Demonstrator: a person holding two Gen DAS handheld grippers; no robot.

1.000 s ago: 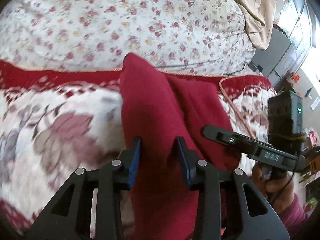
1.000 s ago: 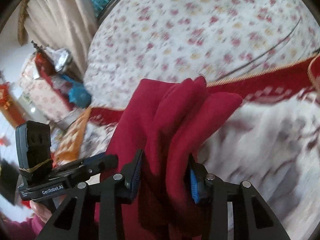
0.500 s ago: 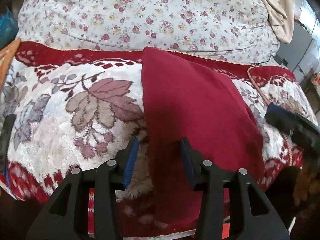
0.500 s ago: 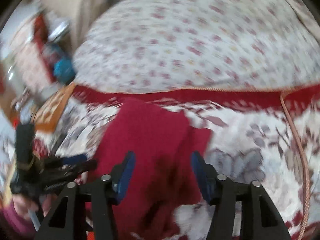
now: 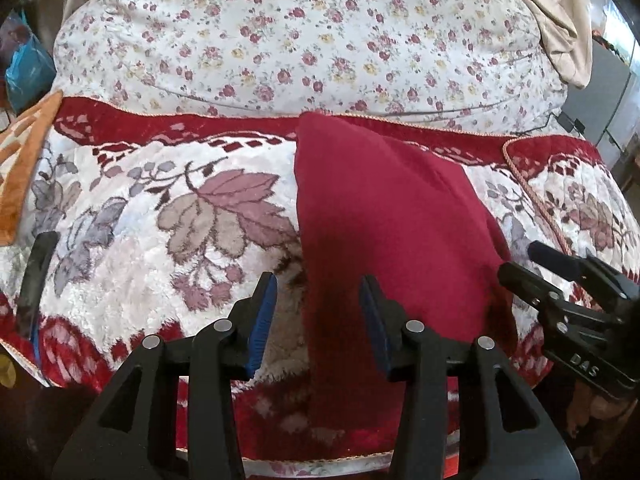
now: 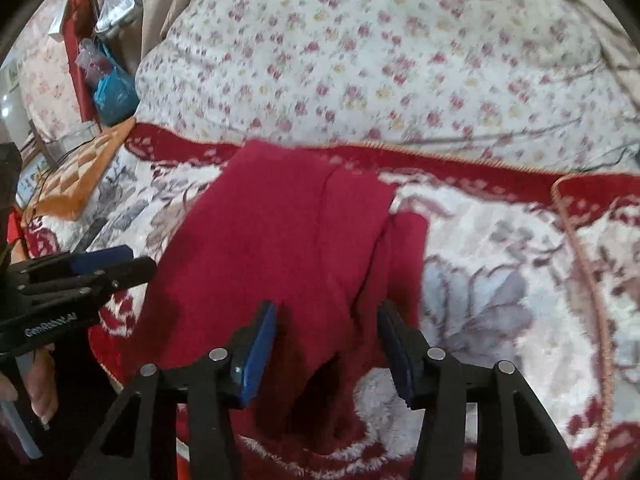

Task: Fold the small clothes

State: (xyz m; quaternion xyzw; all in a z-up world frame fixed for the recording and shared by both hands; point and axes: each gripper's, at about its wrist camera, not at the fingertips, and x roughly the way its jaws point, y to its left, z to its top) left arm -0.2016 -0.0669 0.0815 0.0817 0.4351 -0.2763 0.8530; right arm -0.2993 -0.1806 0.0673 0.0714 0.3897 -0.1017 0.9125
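A dark red garment (image 5: 384,216) lies folded lengthwise on the plush floral blanket (image 5: 168,240); its near end hangs over the front edge. It also shows in the right wrist view (image 6: 280,248), with a narrower layer on its right side. My left gripper (image 5: 318,316) is open, jaws apart above the garment's left edge, holding nothing. My right gripper (image 6: 328,344) is open above the garment's near end, holding nothing. The right gripper shows in the left wrist view (image 5: 560,276) at the garment's right side. The left gripper shows in the right wrist view (image 6: 100,268) at its left.
A white quilt with small flowers (image 5: 304,40) is piled behind the blanket. An orange patterned cushion (image 5: 24,160) lies at the left. A beige cloth (image 5: 568,20) hangs at the back right. A blue bag (image 6: 114,94) and clutter stand at the far left.
Both grippers have let go of the red garment and opened. The garment, held up a second ago, now lies flat on the blanket, and both grippers have drawn back toward the front edge.
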